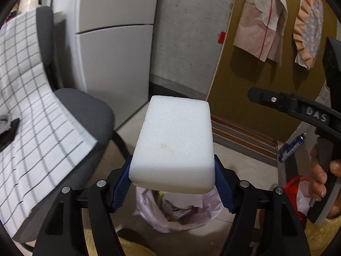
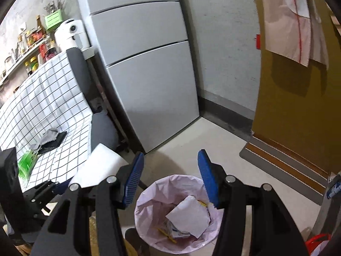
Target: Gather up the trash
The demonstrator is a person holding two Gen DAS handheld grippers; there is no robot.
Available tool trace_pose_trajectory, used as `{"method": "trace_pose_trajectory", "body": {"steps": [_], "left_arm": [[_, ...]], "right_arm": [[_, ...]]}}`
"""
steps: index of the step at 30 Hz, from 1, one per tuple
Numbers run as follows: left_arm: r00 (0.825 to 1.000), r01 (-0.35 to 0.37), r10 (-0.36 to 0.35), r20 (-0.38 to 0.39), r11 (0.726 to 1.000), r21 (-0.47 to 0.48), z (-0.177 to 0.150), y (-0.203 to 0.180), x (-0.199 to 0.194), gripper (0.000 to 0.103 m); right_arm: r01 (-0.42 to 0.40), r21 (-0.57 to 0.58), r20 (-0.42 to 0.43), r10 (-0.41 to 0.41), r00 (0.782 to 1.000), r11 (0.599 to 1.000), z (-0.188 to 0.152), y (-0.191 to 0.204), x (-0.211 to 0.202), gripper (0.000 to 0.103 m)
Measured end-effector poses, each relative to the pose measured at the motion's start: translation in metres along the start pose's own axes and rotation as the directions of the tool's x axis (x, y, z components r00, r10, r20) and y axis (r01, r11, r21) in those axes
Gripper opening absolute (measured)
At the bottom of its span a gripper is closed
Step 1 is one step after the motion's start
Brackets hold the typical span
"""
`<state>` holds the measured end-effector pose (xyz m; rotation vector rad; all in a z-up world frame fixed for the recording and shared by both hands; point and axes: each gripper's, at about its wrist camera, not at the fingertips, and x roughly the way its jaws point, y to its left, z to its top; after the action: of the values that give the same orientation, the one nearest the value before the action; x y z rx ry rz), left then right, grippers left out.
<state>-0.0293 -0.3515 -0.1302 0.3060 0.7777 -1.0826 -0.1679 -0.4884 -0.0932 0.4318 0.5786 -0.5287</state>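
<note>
My left gripper [image 1: 172, 179] is shut on a white foam block [image 1: 174, 143] and holds it in the air above a trash bin lined with a pink bag [image 1: 181, 211]. In the right wrist view the bin [image 2: 179, 213] sits on the floor just below my right gripper [image 2: 169, 172], which is open and empty. Paper and wrappers [image 2: 187, 217] lie in the bin. The foam block [image 2: 100, 166] and the left gripper body show at the lower left of the right wrist view. The right gripper's handle and a hand [image 1: 319, 166] show at the right of the left wrist view.
A grey chair with a checked cloth [image 2: 49, 111] stands to the left, with a green packet [image 2: 26, 164] and dark wrappers [image 2: 50, 140] on it. A grey fridge [image 2: 149, 74] stands behind. A brown door [image 2: 298, 106] and doormat [image 2: 287, 166] are at the right. A red bag [image 2: 317, 241] lies at the lower right.
</note>
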Motion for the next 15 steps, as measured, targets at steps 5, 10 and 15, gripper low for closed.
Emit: {"method": "trace_pose_trajectory", "body": {"steps": [5, 10, 15], "left_arm": [[0.999, 0.002, -0.002, -0.053, 1.000, -0.004, -0.001, 0.000, 0.024, 0.082], [0.996, -0.069, 0.068, -0.060, 0.998, -0.011, -0.012, 0.012, 0.026, 0.082], [0.991, -0.114, 0.110, -0.079, 0.992, -0.046, -0.019, 0.027, 0.028, 0.082]], "right_arm": [[0.013, 0.030, -0.006, -0.013, 1.000, 0.999, -0.001, -0.014, 0.001, 0.052], [0.011, 0.027, -0.032, -0.010, 0.999, 1.000, -0.007, -0.015, 0.013, 0.052], [-0.003, 0.017, -0.095, 0.004, 0.995, 1.000, -0.021, -0.006, 0.030, 0.052]]}}
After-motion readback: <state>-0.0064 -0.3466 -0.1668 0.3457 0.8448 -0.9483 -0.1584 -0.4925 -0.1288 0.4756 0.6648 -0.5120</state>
